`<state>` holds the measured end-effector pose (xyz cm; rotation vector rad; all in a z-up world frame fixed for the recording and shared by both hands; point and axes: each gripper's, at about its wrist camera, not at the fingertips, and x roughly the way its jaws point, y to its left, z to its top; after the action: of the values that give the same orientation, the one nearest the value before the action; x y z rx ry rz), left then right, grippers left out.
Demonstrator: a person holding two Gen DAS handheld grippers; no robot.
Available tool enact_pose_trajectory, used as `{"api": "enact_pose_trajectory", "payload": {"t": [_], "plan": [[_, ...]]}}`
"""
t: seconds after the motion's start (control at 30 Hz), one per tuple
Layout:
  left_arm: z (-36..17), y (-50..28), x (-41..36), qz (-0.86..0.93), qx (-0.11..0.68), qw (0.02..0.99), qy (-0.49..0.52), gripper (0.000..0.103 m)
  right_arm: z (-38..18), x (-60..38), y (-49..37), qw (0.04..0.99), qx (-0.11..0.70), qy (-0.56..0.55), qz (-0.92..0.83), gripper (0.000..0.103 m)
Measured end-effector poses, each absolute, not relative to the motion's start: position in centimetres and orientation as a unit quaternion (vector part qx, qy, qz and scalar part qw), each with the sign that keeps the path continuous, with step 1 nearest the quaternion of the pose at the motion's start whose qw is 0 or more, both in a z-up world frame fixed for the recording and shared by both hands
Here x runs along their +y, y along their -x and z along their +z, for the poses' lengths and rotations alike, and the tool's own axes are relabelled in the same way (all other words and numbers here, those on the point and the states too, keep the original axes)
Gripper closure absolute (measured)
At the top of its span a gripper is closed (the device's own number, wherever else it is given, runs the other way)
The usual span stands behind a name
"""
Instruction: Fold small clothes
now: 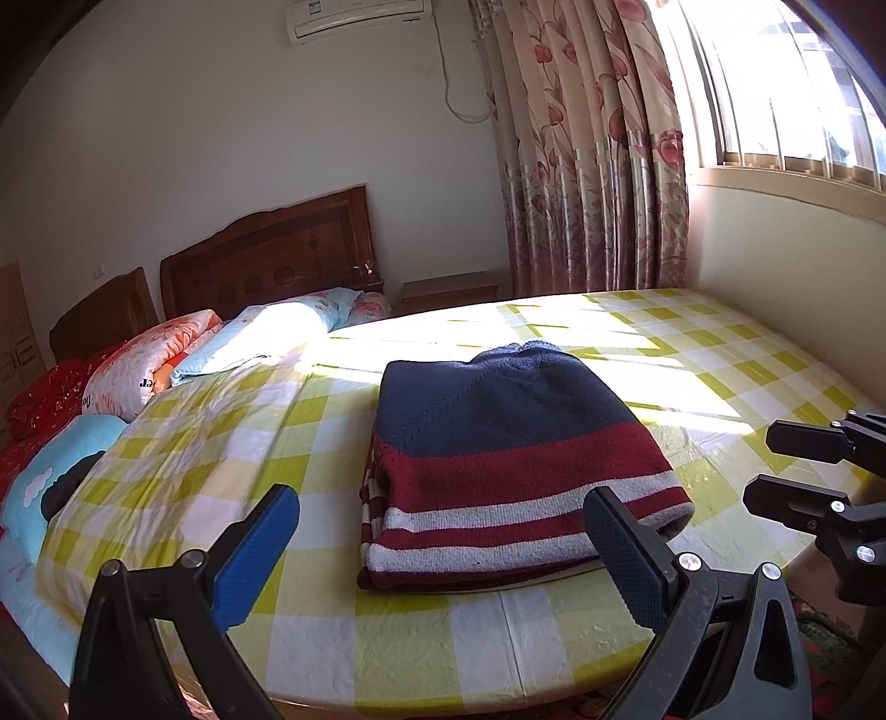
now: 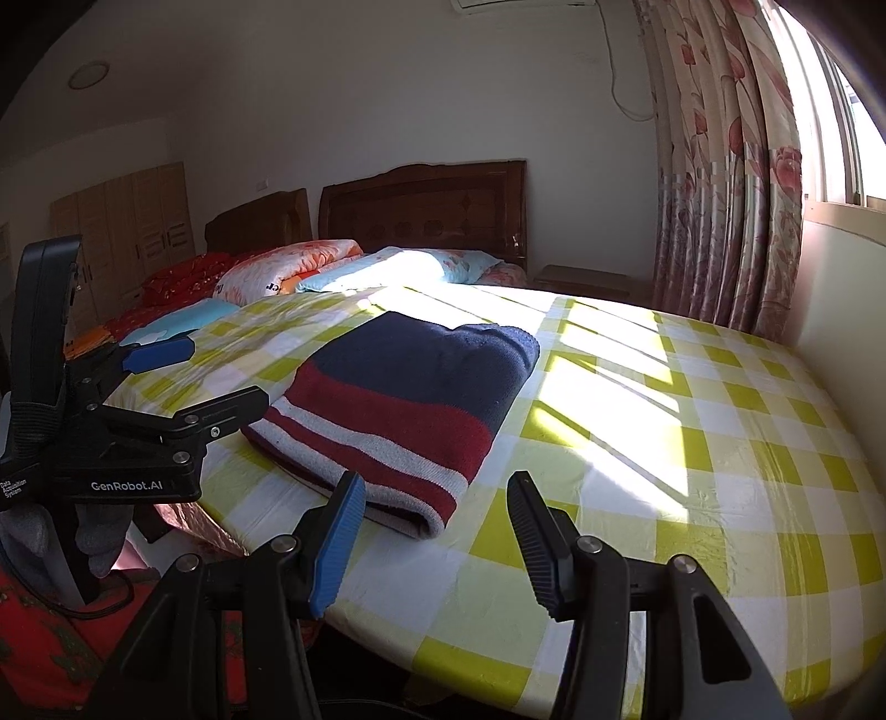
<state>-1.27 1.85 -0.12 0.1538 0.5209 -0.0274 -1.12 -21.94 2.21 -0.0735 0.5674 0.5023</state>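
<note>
at frame centre, striped sweater [image 1: 509, 471] is seen folded on checked worktop [image 1: 720, 354]; both hand-held grippers, left [image 1: 443, 559] and right [image 2: 437, 537], are held open, empty; folding judged done.

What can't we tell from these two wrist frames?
- Folded sweater: how many layers and where the sleeves lie; the top layer covers them in both views.
- Air conditioner: cut off by the top edge in the left wrist view.
- Print on the floral pillow: only a few letters show.
- Left gripper and right gripper both stand open with nothing between the fingers; the right hand is out of frame.
</note>
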Motion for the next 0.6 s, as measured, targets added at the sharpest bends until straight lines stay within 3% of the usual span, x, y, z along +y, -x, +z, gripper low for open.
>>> {"api": "enact_pose_trajectory", "payload": {"t": [0.6], "plan": [[-0.33,1.3,1.77,-0.015,0.259,0.963,-0.076,0.0,2.14,-21.76,1.18,0.928,0.278,0.037,0.246,0.048]]}}
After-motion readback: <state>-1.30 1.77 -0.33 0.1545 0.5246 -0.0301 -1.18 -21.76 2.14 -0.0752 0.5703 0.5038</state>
